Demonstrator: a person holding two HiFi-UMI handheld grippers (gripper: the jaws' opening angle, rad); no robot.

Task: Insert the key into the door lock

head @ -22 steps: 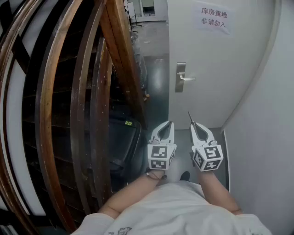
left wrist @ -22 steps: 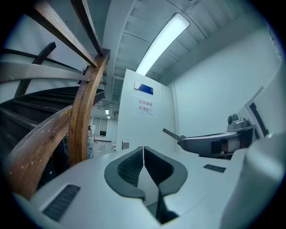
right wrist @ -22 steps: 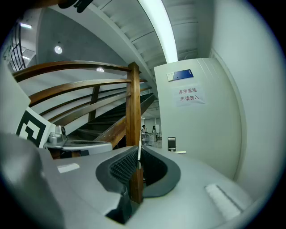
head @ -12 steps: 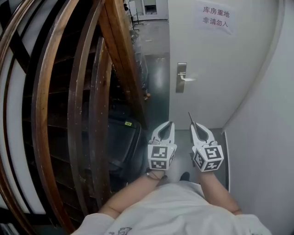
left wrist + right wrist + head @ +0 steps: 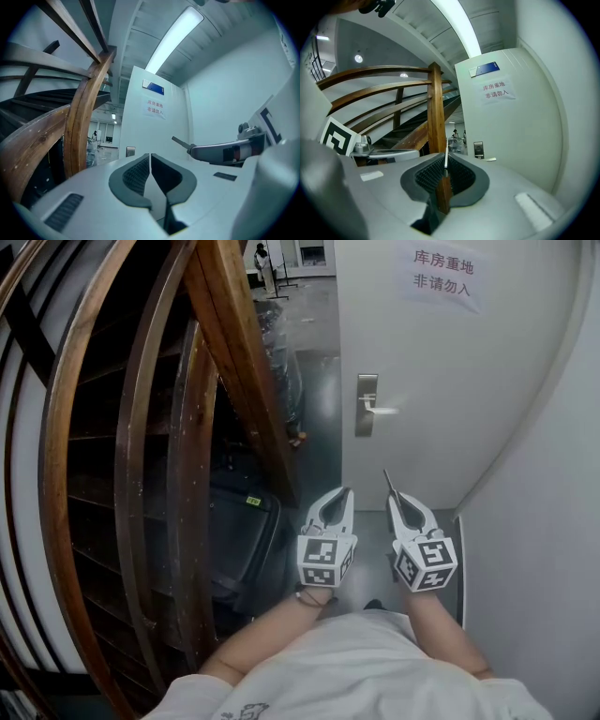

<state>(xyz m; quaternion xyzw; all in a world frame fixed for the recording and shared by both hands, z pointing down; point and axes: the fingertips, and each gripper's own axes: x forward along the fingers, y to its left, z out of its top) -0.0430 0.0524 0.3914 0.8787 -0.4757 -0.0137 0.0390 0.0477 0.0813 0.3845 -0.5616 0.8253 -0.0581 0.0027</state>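
White door [image 5: 422, 371] ahead; lock plate [image 5: 367, 405] with lever [image 5: 382, 410] near its left edge. Thin key [image 5: 388, 479] pinched in right gripper [image 5: 397, 498], blade poking out past the tips toward door. Beside it, left gripper [image 5: 345, 495] closed on nothing. Both well short of lock plate. Step in hand: approach, key not yet at keyhole; keyhole too small to make out. Next move, by my reckoning: carry right gripper forward and up to the plate, find the slot, line blade with it before pushing. Wooden stair rail [image 5: 234, 352] crowds the left side
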